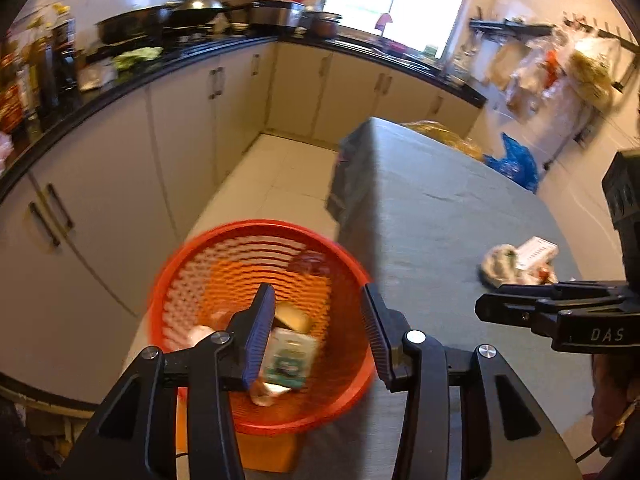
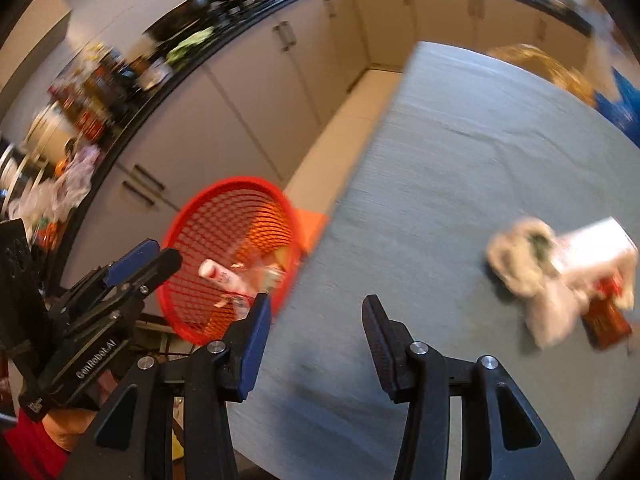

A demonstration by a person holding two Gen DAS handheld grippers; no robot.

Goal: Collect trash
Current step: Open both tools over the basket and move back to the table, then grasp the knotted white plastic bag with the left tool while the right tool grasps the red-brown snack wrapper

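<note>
A red mesh basket (image 1: 256, 226) stands beside the grey-clothed table (image 1: 440, 208), holding a small green-and-white carton (image 1: 290, 356) and other scraps. My left gripper (image 1: 317, 292) hangs open above the basket with nothing pressed between its pads. On the table lies a heap of trash: a crumpled tissue (image 2: 520, 264), a white box (image 2: 596, 240) and a red wrapper (image 2: 604, 316). My right gripper (image 2: 316, 300) is open and empty over the table's near left edge, left of the heap. The basket (image 2: 240, 182) shows a white-and-red tube (image 2: 220, 274) inside.
Cream cabinets (image 1: 120, 184) under a black counter (image 1: 180, 64) with woks and bottles run along the left and back. A blue bag (image 1: 514, 162) lies beyond the table. An orange block (image 2: 314, 220) sits behind the basket. Part of a person (image 1: 612, 396) is at the lower right.
</note>
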